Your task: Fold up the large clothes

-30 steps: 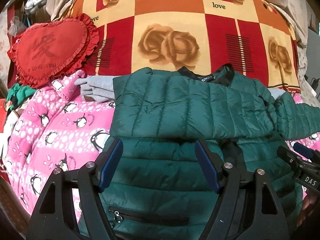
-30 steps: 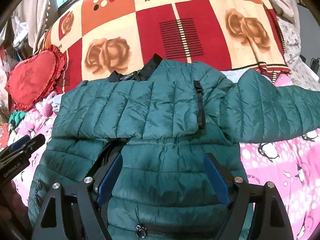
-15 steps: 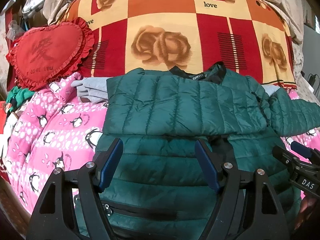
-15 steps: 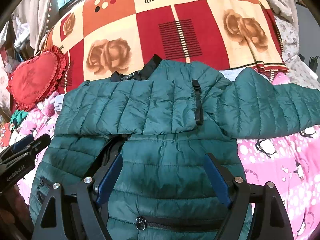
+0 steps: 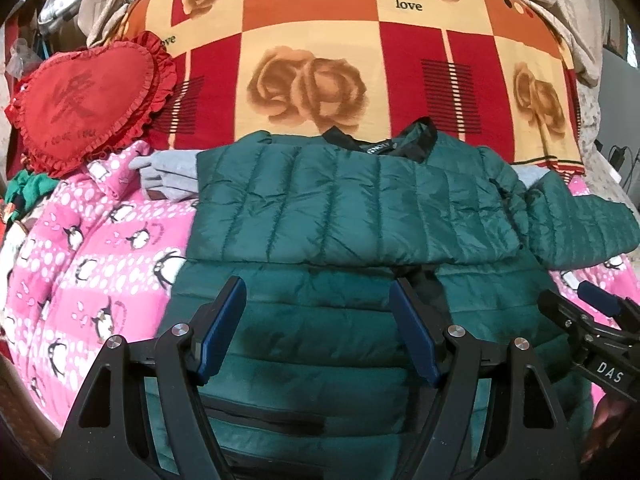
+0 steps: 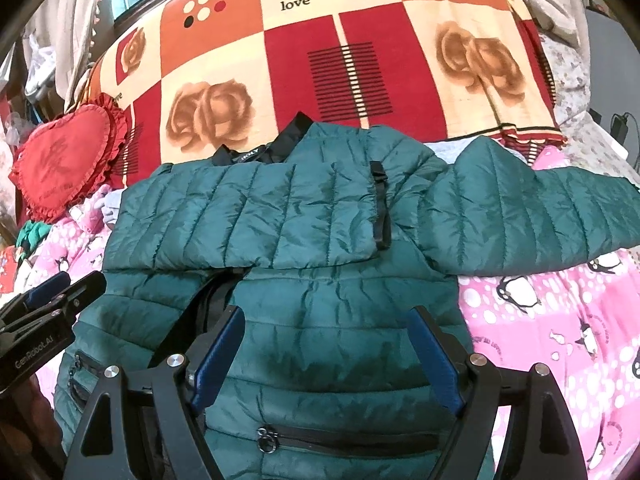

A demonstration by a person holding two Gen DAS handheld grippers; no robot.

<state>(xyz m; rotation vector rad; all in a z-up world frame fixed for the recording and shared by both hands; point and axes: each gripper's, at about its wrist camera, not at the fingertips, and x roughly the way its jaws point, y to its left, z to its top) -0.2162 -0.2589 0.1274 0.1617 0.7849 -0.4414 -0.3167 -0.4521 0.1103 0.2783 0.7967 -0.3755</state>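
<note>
One green puffer jacket (image 5: 352,216) laid flat on the pink penguin blanket (image 5: 100,240), one sleeve (image 6: 240,220) folded across the chest and the other sleeve (image 6: 532,216) sticking out sideways. One red heart pillow (image 5: 84,96) too. My left gripper (image 5: 320,336) and right gripper (image 6: 328,356) both hang wide open over the hem, holding nothing.

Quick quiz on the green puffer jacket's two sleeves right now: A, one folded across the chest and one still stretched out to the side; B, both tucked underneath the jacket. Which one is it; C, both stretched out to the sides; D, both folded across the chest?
A: on the green puffer jacket, one sleeve lies folded across the chest, while the other sleeve stretches sideways over the pink penguin blanket.
</note>
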